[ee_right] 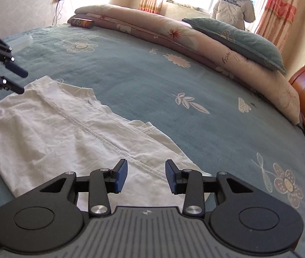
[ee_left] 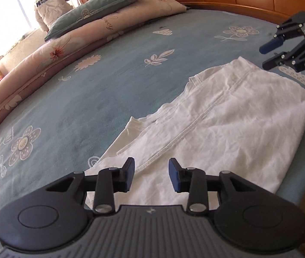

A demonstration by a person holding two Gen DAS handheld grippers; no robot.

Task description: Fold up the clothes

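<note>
A white shirt point(ee_left: 227, 116) lay partly folded near the bed's point(ee_left: 92, 99) front edge, sleeve and collar showing at one side. It looked light, limp and creased, likely to sag unless pinched at a hem or corner. The left gripper point(ee_left: 151, 177) and right gripper point(ee_right: 146, 176) hung over it, both released and empty.

**Readable text**

You've got "DAS" in pale letters on the right gripper point(ee_left: 266, 57), seen from the left wrist cam. Cursive script on the folded quilt point(ee_right: 227, 58) and blue print on the white jacket point(ee_right: 231, 4): too blurred to read.
</note>
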